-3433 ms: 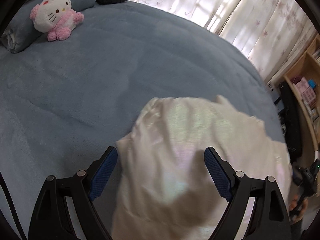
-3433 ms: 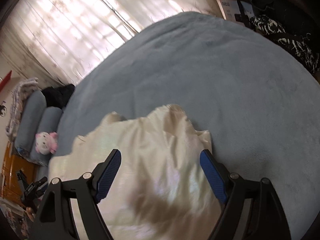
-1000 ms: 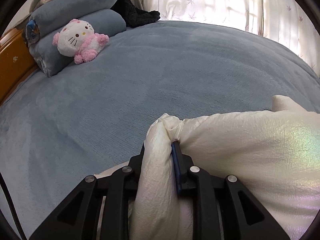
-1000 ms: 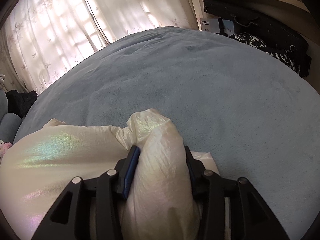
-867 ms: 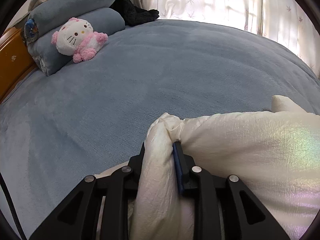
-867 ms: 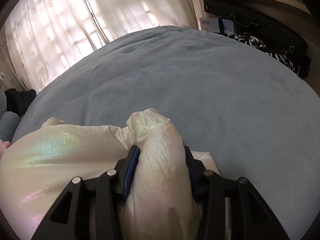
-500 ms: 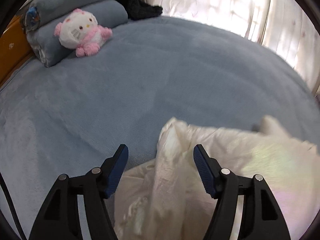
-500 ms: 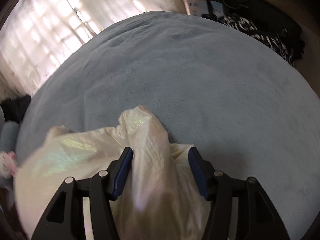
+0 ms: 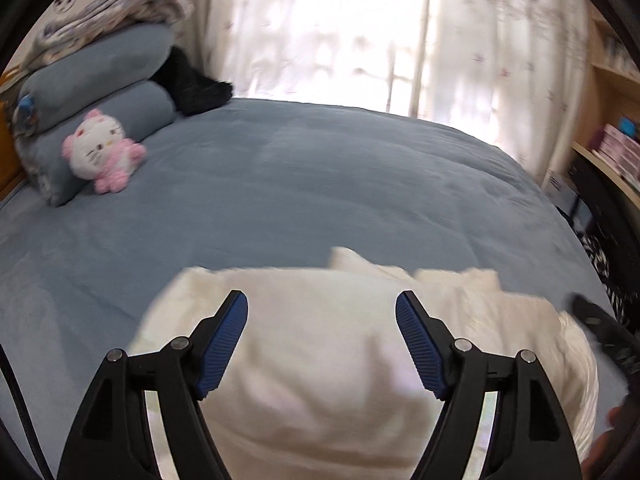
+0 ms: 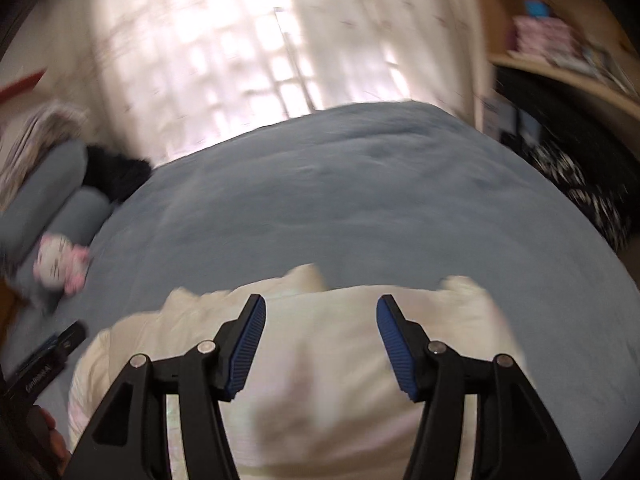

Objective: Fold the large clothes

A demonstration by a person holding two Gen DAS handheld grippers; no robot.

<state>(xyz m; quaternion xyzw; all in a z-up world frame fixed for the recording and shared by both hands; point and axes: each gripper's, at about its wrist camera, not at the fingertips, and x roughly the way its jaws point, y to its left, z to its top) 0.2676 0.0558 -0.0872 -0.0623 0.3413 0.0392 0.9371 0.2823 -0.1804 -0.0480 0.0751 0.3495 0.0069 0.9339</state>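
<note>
A cream, faintly iridescent garment (image 9: 320, 360) lies folded over on the blue bed cover (image 9: 320, 180); it also shows in the right wrist view (image 10: 320, 380). My left gripper (image 9: 322, 320) is open and empty, raised above the garment's near part. My right gripper (image 10: 318, 320) is open and empty, likewise above the garment. The right gripper's black body (image 9: 600, 324) shows at the right edge of the left view. The left gripper's body (image 10: 44, 360) shows at the left edge of the right view. Both views are motion-blurred.
A white and pink plush cat (image 9: 102, 154) leans on stacked blue pillows (image 9: 100, 80) at the far left. A black garment (image 9: 196, 88) lies beside them. Curtains (image 9: 340, 32) hang behind the bed. Wooden shelves (image 10: 560, 52) and patterned dark cloth (image 10: 588, 196) stand at the right.
Both grippers were shut on bunches of the garment a second ago. They have opened, let it go and pulled back and up. The garment now lies flatter on the bed.
</note>
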